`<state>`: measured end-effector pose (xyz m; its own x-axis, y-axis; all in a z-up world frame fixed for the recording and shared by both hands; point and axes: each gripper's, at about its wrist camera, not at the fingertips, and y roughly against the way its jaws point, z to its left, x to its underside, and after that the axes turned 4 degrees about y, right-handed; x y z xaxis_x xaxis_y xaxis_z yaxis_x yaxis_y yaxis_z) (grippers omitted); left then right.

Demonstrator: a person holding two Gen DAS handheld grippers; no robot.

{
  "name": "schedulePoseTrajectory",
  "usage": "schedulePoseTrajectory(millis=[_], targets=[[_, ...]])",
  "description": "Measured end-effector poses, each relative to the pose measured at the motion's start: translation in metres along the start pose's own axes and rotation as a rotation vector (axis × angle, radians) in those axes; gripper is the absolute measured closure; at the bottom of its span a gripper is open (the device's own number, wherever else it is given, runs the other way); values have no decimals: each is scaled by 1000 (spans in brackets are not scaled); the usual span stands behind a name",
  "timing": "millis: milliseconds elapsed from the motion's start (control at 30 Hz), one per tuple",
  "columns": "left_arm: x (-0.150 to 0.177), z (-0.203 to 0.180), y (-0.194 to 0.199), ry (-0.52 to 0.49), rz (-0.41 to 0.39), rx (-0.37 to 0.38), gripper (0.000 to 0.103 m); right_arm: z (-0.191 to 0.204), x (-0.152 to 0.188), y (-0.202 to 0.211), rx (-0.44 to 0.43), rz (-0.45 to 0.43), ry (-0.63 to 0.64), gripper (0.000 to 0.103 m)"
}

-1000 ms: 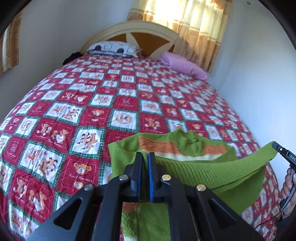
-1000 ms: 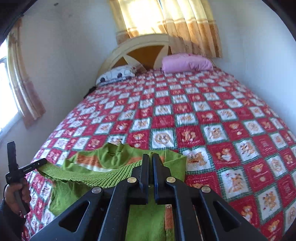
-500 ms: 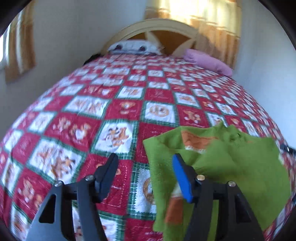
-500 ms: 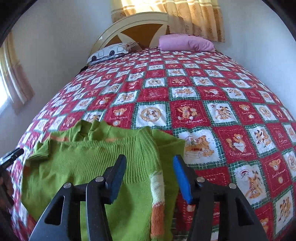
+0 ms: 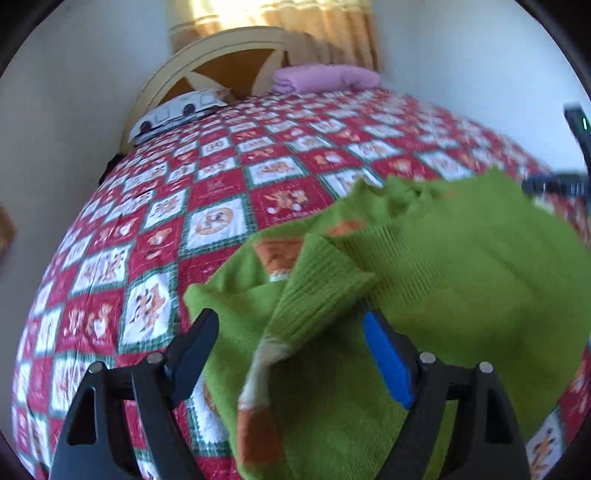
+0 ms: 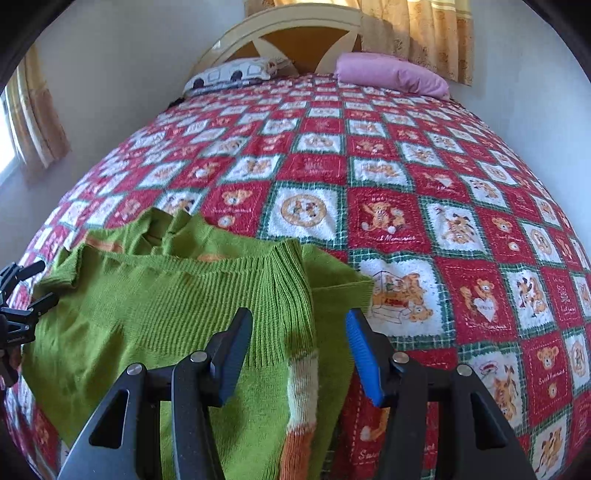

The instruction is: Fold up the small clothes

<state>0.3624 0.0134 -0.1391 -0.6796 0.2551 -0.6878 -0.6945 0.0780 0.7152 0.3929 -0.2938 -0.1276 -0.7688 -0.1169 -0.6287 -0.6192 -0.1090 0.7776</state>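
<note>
The sweater point(image 6: 177, 302) is a small green knit, soft and light by the look of it; it will drape and slump rather than hold a crease, and its ribbing should give the pads good purchase. The best places to take hold are likely the doubled edges and corners, pinched through all layers so the fold does not slide apart. It is folded over on itself, the ribbed hem lying across the chest near the collar, which shows an orange band. A sleeve point(image 6: 303, 398) with white and orange stripes at the cuff runs along its right side toward the near edge; another sleeve lies along the left side, seen in the left wrist view. It lies flat on the near part of the bed point(image 6: 406, 206), on the red and white teddy-bear quilt.

The right gripper point(image 6: 299, 354) hovers over the right sleeve with its jaws about half open, clear of the cloth and holding nothing. The left gripper point(image 5: 291, 354) stands over the left sleeve; its jaws have just been opening and now stand wide, with sweater below them but nothing pinched.

At the far end are a patterned pillow point(image 6: 236, 74), a pink pillow point(image 6: 391, 75), the headboard point(image 6: 295, 33) and curtains point(image 6: 424, 33).
</note>
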Motion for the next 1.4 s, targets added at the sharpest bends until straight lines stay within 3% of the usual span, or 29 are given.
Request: schedulePoseTrajectory(millis=[67, 100, 133, 167, 200, 233, 300, 467, 600, 633, 667, 733, 767, 800, 867, 900, 967, 1067, 1133, 1200, 1233, 1300, 1400], targets=[[-1, -6, -9, -47, 16, -29, 19, 1, -2, -7, 10, 9, 11, 50], [-1, -6, -11, -57, 22, -41, 22, 2, -3, -9, 14, 14, 15, 59], [-2, -6, -15, -67, 24, -54, 35, 3, -4, -13, 26, 27, 26, 73], [-3, -6, -15, -69, 30, -49, 55, 5, -5, -18, 35, 49, 36, 100], [-2, -5, -16, -69, 44, -42, 67, 7, -5, -21, 47, 58, 45, 100], [-3, -1, -20, -57, 77, -36, 92, 9, -6, -20, 61, 50, 52, 100], [-4, 4, -22, -26, 90, -22, 94, 12, -8, -13, 68, 17, 64, 100], [-19, 40, 4, 152, -14, 30, 95, 3, -20, 7, 74, -93, 6, 101], [-23, 51, -13, 218, 24, 42, 95, -1, -28, -20, 71, -19, -29, 100], [-20, 53, -27, 245, 64, 53, 94, -1, -27, -39, 80, 57, -22, 100], [-18, 54, -38, 256, 95, 53, 88, -1, -25, -46, 99, 77, -19, 97], [-12, 54, -55, 270, 125, 3, 81, 1, -22, -42, 146, 50, -8, 81], [-10, 54, -54, 281, 97, -9, 77, 2, -21, -37, 151, 38, -7, 62], [-10, 54, -50, 285, 83, -17, 75, 3, -20, -30, 156, 24, -2, 51], [-9, 50, -32, 281, 40, -46, 49, 12, -17, -9, 164, -7, 21, 51], [-6, 48, -17, 268, -6, -84, 42, 19, -16, 1, 158, -12, 30, 51], [-2, 46, 7, 248, -88, -149, 25, 40, -10, 22, 68, -16, 43, 51], [8, 44, 31, 239, -138, -167, 22, 85, 5, 30, -156, 34, 88, 52], [16, 44, 34, 265, -127, -146, 13, 112, 13, 14, -225, 107, 117, 52], [20, 44, 21, 289, -88, -127, 12, 131, 17, -4, -213, 136, 149, 52], [22, 43, 17, 293, -75, -128, 12, 141, 15, -20, -164, 144, 168, 52], [28, 44, 8, 316, -34, -151, 12, 149, 7, -33, -105, 102, 176, 52], [43, 59, 8, 412, -29, -126, 12, 151, -12, -48, -74, 100, 147, 52]])
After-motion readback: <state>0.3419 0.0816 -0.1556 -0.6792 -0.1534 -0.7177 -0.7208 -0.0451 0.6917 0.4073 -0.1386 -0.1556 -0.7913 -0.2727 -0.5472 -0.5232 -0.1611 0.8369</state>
